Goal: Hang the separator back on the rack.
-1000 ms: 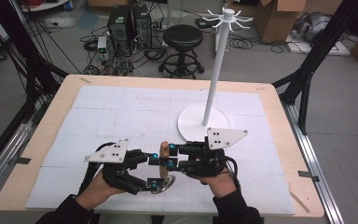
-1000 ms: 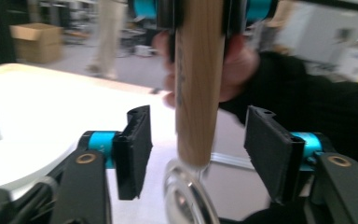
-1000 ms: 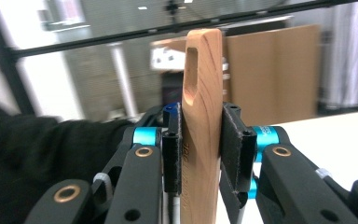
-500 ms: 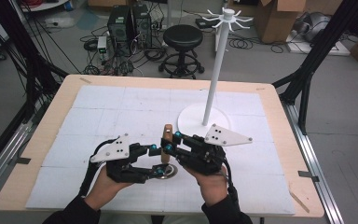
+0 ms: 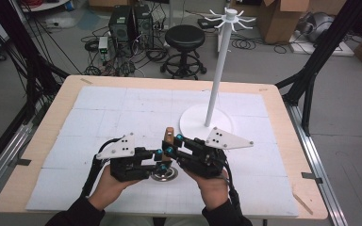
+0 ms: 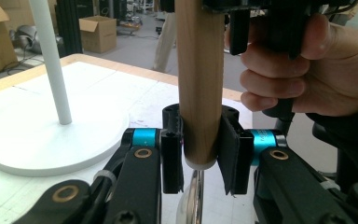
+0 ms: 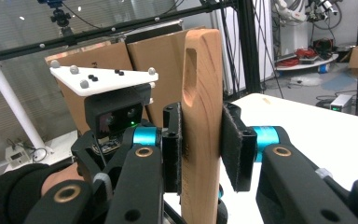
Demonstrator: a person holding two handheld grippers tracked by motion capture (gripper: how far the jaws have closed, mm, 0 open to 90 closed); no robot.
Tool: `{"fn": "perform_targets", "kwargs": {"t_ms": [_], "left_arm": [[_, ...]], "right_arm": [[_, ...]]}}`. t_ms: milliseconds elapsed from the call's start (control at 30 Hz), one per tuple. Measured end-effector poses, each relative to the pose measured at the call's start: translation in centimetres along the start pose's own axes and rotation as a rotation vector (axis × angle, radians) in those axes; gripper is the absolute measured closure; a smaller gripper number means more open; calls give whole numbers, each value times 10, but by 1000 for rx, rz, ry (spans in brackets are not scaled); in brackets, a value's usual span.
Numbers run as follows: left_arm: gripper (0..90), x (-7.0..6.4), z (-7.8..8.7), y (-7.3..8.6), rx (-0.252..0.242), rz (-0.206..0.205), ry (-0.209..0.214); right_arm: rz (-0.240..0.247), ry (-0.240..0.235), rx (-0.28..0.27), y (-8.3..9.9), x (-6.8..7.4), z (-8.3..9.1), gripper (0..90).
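Note:
A utensil with a wooden handle [image 5: 169, 135] and a round metal end [image 5: 165, 174] stands nearly upright over the table's front middle. My left gripper [image 5: 161, 155] is shut on the handle's lower end [image 6: 200, 116], just above the metal part [image 6: 191, 200]. My right gripper [image 5: 173, 143] is shut on the same handle higher up; its pads press the flat wood [image 7: 201, 116] below a slot near the tip. The two grippers face each other, almost touching. A white hanging stand [image 5: 217, 70] with short hooks [image 5: 229, 16] at its top rises just behind them.
The stand's round white base [image 5: 191, 123] lies right behind the grippers on the white-tiled table [image 5: 122, 113]. Beyond the far table edge are a black stool [image 5: 185, 37], cables and cardboard boxes [image 5: 283, 19]. Black frame legs [image 5: 311, 61] stand at the right.
Both hands have moved away from the front edge toward the stand's base, carrying the utensil along. The handle now stands closer to the base.

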State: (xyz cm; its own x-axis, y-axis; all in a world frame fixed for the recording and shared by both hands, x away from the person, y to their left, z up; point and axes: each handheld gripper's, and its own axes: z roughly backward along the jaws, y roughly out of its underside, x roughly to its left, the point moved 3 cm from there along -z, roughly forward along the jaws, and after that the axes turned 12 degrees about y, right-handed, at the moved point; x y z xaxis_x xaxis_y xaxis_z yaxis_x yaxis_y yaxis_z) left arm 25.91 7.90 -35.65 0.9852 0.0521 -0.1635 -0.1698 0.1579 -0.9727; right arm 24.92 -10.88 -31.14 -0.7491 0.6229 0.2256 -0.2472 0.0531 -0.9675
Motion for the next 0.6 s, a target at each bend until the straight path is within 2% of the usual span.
{"fn": "perform_targets", "kwargs": {"t_ms": [67, 133, 167, 300, 367, 467, 600], "left_arm": [[728, -1, 0, 0, 6, -4, 9], [728, -3, 0, 1, 16, -12, 33], [728, -4, 0, 1, 15, -15, 48], [728, -5, 2, -1, -7, -12, 84], [728, -6, 3, -1, -16, -10, 101], [728, -5, 3, -1, -11, -16, 127], [728, -7, 2, -1, -17, -18, 151]], "right_arm": [[-6, -27, 2, 0, -2, 0, 669], [-16, -42, -24, 0, -4, 1, 476], [-28, -58, -29, -1, -6, 2, 444], [22, -168, -40, -2, -13, 5, 348], [36, -209, -40, 0, -16, 6, 366], [45, -280, -47, 2, -19, 8, 451], [49, -315, -38, 4, -18, 6, 516]]}}
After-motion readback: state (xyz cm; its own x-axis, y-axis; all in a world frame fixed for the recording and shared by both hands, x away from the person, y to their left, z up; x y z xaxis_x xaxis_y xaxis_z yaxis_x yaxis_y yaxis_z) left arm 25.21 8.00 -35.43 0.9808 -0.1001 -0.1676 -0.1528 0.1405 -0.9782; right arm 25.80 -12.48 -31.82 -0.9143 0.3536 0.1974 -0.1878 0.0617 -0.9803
